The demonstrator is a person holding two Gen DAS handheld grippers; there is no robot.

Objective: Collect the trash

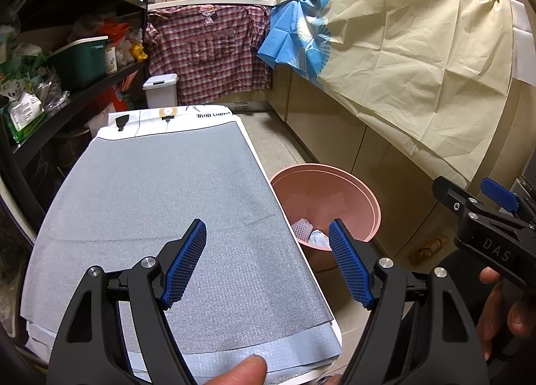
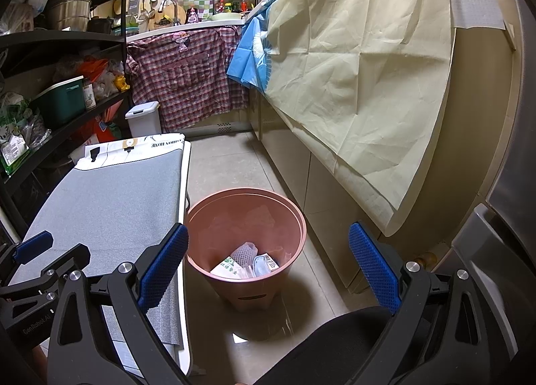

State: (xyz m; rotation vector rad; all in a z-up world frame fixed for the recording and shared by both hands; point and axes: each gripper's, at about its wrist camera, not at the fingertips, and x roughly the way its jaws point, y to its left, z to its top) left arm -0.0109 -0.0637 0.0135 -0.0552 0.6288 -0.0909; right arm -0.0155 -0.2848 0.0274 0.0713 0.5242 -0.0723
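Both grippers stand wide open and hold nothing. The left gripper [image 1: 268, 261] hangs over the near end of a table [image 1: 258, 164], its blue pads [image 1: 186, 261] spread above a grey mat [image 1: 160, 204] that covers most of the top. The right gripper [image 2: 268, 267] is poised above a pink bin [image 2: 294, 217] on the tiled floor [image 2: 227, 164], just beside the table's right edge. The trash [image 2: 248, 262] lies at the bottom of the bin: a white carton with green print, a netted foam sleeve and other crumpled wrappers. In the left wrist view the right gripper shows at the far right, level with the bin. Cream paper [image 2: 361, 67] drapes the cabinets to the right of the bin; a plaid shirt [image 1: 207, 50] hangs from the far counter, and a white lidded container [image 1: 160, 88] stands beyond the table.
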